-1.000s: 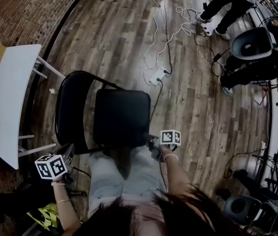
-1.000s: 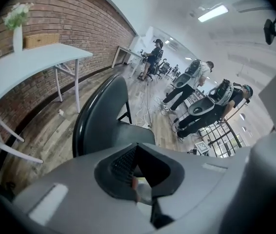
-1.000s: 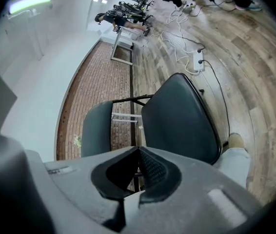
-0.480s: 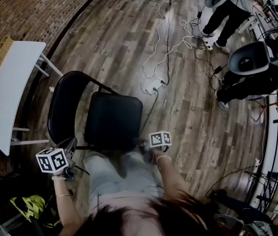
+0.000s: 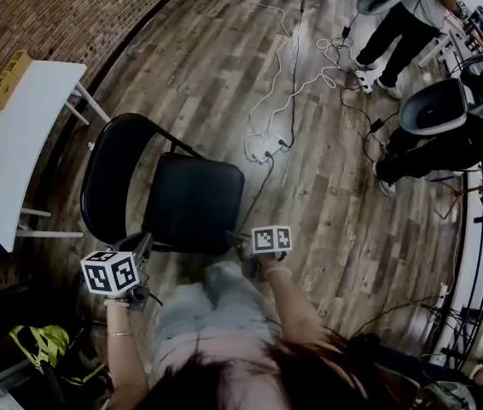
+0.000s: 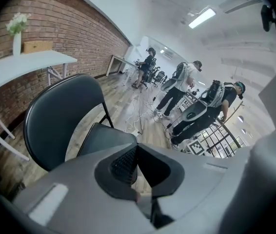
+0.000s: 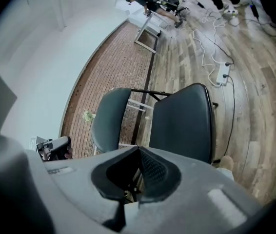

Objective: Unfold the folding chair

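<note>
The black folding chair stands opened out on the wood floor, with its seat [image 5: 192, 203] flat and its rounded backrest [image 5: 115, 178] to the seat's left. My left gripper [image 5: 142, 246] hovers at the seat's near left corner, shut and holding nothing. My right gripper [image 5: 240, 248] is at the seat's near right corner, also shut and empty. In the left gripper view the backrest [image 6: 62, 116] and seat [image 6: 106, 138] lie beyond the closed left gripper [image 6: 137, 152]. The right gripper view has the seat [image 7: 184, 121] and backrest [image 7: 109, 118] above the closed right gripper [image 7: 139, 162].
A white table [image 5: 15, 143] stands left of the chair by the brick wall. A power strip with cables [image 5: 267, 148] lies on the floor beyond the seat. People [image 5: 395, 15] and round stools [image 5: 433, 109] are at the upper right. A yellow-green bag [image 5: 41, 344] sits at the lower left.
My left gripper has moved right and up toward the chair's near left corner. The right gripper has shifted a little left along the seat's front edge and rolled slightly. The chair stays open.
</note>
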